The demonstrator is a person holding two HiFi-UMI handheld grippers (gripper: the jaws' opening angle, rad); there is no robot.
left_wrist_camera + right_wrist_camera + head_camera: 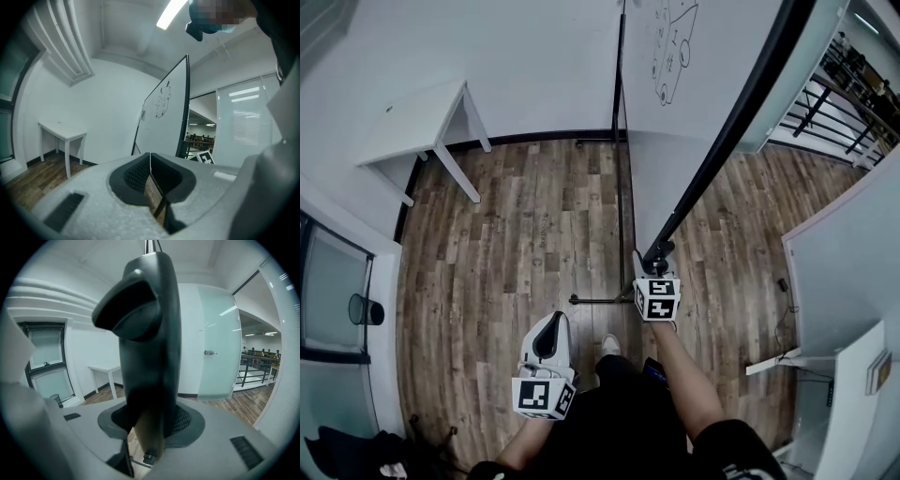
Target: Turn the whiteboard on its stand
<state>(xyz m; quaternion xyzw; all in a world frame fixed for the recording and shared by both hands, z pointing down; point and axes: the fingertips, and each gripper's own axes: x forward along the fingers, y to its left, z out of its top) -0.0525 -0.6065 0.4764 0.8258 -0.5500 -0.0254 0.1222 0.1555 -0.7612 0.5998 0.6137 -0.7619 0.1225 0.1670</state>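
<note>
- Whiteboard [694,94] stands on its stand [621,169] over the wooden floor [525,234]. From the head view it runs away up the picture, with its black frame edge [741,122] slanting down towards the person.
- The near lower end of that frame edge sits in the right hand-held gripper [654,264], directly ahead of the person's body.
- The left hand-held gripper [555,323] is lower in the picture and to the left, well apart from the board, over bare floor.
- Right forearm [694,384] is bare and stretched forward. Its hand-held gripper points ahead and somewhat downward, marker cube facing up.
- The left one is held close in by the body, pointing level towards the wall.
- Right gripper view: the dark rounded frame corner [150,333] fills the gap, and the jaws are clamped on it at a moderate width. A ribbed pad [187,420] shows beside the frame.
- Left gripper view: jaws [150,157] are together, meeting along a thin seam with nothing between them. The whiteboard [164,122] is ahead and slightly right, upright, with a sketch on its face.
</note>
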